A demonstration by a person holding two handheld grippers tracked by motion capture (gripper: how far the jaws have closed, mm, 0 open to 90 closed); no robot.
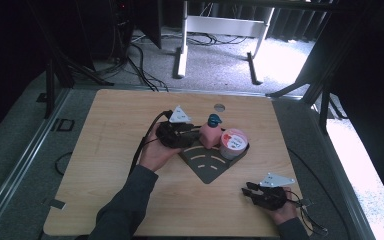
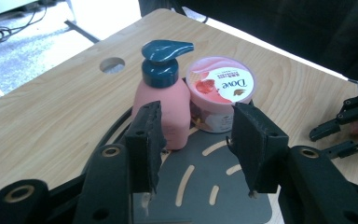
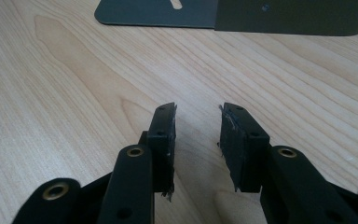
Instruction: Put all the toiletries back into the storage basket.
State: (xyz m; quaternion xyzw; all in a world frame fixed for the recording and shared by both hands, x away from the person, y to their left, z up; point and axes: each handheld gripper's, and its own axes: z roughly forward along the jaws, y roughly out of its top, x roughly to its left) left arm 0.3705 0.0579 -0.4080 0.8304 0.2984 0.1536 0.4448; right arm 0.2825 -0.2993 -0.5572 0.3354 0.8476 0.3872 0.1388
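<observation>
A pink pump bottle [image 1: 210,135] with a teal pump head stands on a dark grey slotted corner tray [image 1: 207,167] at the table's middle. A pink Dove jar [image 1: 233,143] stands beside it on the same tray. My left gripper [image 1: 192,135] is just left of the bottle. In the left gripper view its jaws [image 2: 198,144] stand open over the tray [image 2: 223,198] with nothing between them; the bottle [image 2: 163,102] and jar [image 2: 220,88] stand just beyond the tips. My right gripper [image 1: 247,190] rests near the front right, open [image 3: 196,130] above bare wood.
The wooden table [image 1: 110,150] has a round hole [image 1: 219,107] near its far edge. The tray's edge [image 3: 214,14] lies ahead of the right gripper. Cables trail from both grippers. Beyond the table are floor, cables and a white frame.
</observation>
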